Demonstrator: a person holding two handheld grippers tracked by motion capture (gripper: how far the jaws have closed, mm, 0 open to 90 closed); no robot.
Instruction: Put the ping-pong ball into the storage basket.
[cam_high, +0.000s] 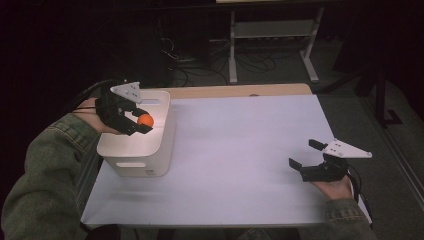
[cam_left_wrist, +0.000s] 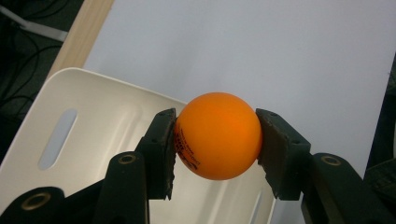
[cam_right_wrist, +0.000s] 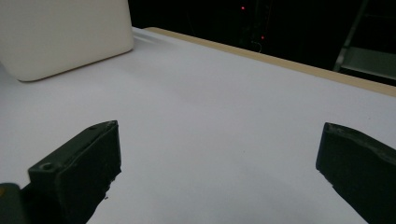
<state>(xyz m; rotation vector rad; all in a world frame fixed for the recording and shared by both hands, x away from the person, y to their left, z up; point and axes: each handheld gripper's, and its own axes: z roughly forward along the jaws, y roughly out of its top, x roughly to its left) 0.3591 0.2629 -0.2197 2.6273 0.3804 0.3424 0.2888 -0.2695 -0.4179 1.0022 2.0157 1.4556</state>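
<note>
Orange ball (cam_left_wrist: 217, 136) sits pinched between the two black jaws of the left gripper (cam_left_wrist: 215, 144), one pad pressed on each side at 9 and 3 o'clock of the ball; black print shows on its lower left face. Ball hangs above the open top of the white bin (cam_left_wrist: 93, 135), not touching its walls as far as can be seen. In the high view the ball (cam_high: 145, 120) is over the bin's (cam_high: 150, 160) opening, toward its 12 o'clock half, with the left gripper (cam_high: 142, 121) coming in from 9 o'clock, grey plate on top, held by the left hand (cam_high: 97, 117) in a green sleeve. Bin has a slot handle in its wall and stands at the table's 9 o'clock side on the white table top (cam_high: 240, 150), wooden edge strip at 12 o'clock. Right gripper (cam_high: 303, 154) is well apart from the bin, at the table's 4 o'clock, just above or on the surface, cannot tell which. Its jaws stand spread wide with bare table between them in the right gripper view (cam_right_wrist: 219, 168), holding nothing; bin corner (cam_right_wrist: 60, 37) at 11 o'clock there.
</note>
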